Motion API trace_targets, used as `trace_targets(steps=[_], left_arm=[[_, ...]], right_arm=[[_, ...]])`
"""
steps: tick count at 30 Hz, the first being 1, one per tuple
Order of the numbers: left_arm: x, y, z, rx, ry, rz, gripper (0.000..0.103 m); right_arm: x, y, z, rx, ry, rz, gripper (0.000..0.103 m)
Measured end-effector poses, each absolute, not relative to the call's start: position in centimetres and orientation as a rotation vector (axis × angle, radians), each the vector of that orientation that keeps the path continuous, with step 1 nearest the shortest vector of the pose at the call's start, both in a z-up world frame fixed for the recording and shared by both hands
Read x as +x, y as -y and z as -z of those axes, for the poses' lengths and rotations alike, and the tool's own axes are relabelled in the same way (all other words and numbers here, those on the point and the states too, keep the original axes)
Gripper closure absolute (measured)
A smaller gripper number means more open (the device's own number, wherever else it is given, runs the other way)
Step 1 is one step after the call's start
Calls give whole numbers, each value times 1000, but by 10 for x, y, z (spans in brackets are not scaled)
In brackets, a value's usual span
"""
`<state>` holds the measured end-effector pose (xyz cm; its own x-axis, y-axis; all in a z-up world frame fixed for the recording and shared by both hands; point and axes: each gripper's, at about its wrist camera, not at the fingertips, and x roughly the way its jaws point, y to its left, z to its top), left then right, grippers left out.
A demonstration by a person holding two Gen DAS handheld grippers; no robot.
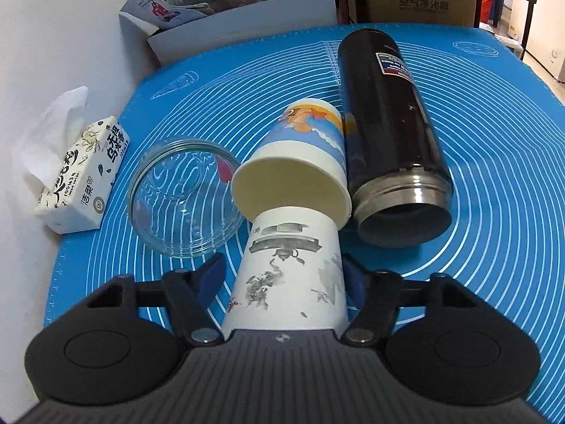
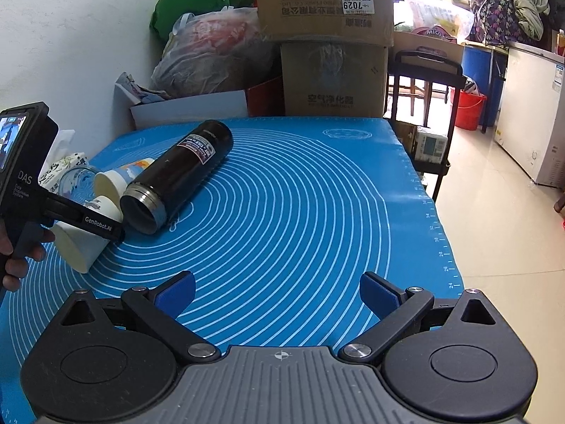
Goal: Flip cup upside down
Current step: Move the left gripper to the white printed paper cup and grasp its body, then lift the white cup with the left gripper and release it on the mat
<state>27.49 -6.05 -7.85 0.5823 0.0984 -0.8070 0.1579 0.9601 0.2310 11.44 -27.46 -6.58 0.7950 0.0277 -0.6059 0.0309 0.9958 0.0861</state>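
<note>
A white paper cup with grey ink drawings sits between the fingers of my left gripper, base pointing away from me; the pads appear to press its sides. In the right wrist view the same cup lies tilted just above the blue mat, rim toward the camera, held by the left gripper. A second paper cup with a blue and orange print lies on its side just beyond it. My right gripper is open and empty over the mat's near middle.
A black steel flask lies open-mouthed beside the cups. A glass bowl and a tissue pack are at the left. Boxes and bags stand behind the mat. The table edge is at the right.
</note>
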Motion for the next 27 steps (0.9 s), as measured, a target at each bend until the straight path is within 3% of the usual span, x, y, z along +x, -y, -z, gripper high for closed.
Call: trace_targets(steps=[10,27], left_arm=[[262,63,70,294,-940,57,47],[171,77,58,207,-984,139,48]], right_arm=[[110,274,63,97,-654,5,2],[73,257,52,109,-651,-32,2]])
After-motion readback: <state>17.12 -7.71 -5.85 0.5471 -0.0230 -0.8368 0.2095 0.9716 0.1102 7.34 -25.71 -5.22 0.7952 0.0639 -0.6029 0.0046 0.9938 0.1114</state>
